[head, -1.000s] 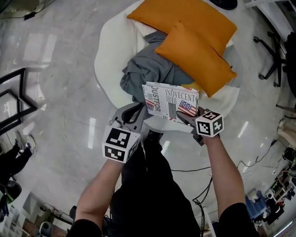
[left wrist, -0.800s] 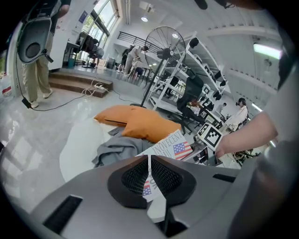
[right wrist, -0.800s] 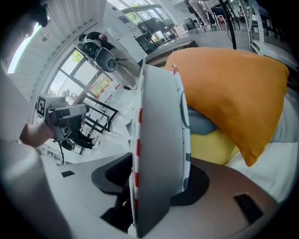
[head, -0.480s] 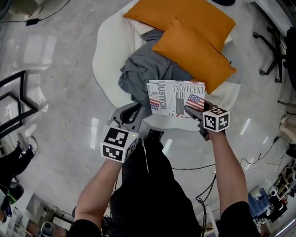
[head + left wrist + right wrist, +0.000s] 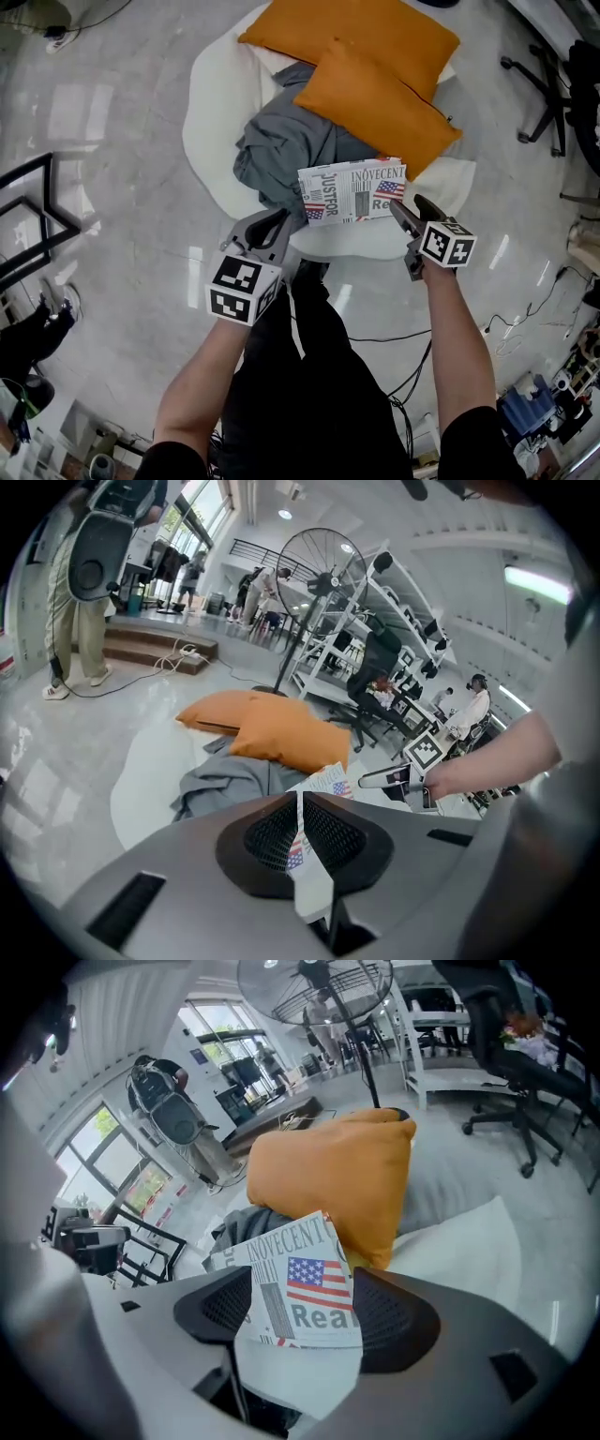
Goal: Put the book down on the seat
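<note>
The book (image 5: 352,191), a white cover with black print and a flag, lies over the front of the white round seat (image 5: 214,94), beside a grey garment (image 5: 281,155). My left gripper (image 5: 274,227) is shut on the book's left edge. In the left gripper view the book (image 5: 309,855) runs edge-on between the closed pads of that gripper (image 5: 302,841). My right gripper (image 5: 406,212) is at the book's right corner. Its jaws are opening, and in the right gripper view the book (image 5: 295,1288) shows between the spread pads of this gripper (image 5: 305,1321), which do not press on it.
Two orange cushions (image 5: 375,89) lie at the back of the seat. A black metal frame (image 5: 28,216) stands at the left, an office chair base (image 5: 539,94) at the right. Cables (image 5: 394,337) run over the glossy floor. A standing fan (image 5: 319,583) is beyond the seat.
The book has moved farther onto the seat. The right gripper's jaws have spread and let go of the book's right corner. The left gripper still holds the left edge.
</note>
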Available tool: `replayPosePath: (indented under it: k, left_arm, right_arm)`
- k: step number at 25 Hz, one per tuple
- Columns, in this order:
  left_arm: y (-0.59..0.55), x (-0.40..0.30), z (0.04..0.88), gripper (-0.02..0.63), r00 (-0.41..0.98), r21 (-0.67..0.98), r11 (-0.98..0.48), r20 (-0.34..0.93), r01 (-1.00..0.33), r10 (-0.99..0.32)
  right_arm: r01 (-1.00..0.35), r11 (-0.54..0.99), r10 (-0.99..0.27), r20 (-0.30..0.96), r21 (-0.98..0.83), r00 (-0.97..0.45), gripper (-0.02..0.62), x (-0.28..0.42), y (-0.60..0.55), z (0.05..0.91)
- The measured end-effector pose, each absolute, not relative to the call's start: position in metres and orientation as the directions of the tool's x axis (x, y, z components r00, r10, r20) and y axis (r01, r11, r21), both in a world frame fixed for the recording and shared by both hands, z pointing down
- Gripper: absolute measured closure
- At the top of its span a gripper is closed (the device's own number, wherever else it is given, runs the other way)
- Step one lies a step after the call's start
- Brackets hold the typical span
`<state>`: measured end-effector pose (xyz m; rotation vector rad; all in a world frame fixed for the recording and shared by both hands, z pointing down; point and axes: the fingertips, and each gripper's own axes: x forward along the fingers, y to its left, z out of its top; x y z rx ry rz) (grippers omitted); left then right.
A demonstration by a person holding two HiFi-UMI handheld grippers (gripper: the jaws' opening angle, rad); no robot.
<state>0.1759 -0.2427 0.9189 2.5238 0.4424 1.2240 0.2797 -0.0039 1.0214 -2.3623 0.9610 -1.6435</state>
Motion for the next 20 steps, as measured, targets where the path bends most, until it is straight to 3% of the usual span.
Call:
replayPosePath:
  k: [5, 12, 20]
  left_arm:
    - [-0.241, 0.19, 0.854, 0.588, 0.618, 0.369, -0.917, 0.688, 0.153, 0.381]
    - [-0.242, 0.197, 0.728, 0.588, 0.657, 0.324, -0.929, 0.664, 0.177, 0.357]
    - [-0.227, 0.175, 0.615, 0.588, 0.679, 0.258, -0.938, 0.648, 0.23, 0.344]
  right_arm:
    - [-0.417, -0.805, -0.545, 0.805, -0.422, 0.235, 0.256, 0.257, 0.008, 0.981]
    - [-0.391, -0.734, -0.661, 0.717, -0.556, 0.222, 0.269, 0.204, -0.029, 0.884]
    - [-0.434, -0.63, -0.776, 0.543, -0.645, 0.32, 0.405, 0.184, -0.048, 0.743]
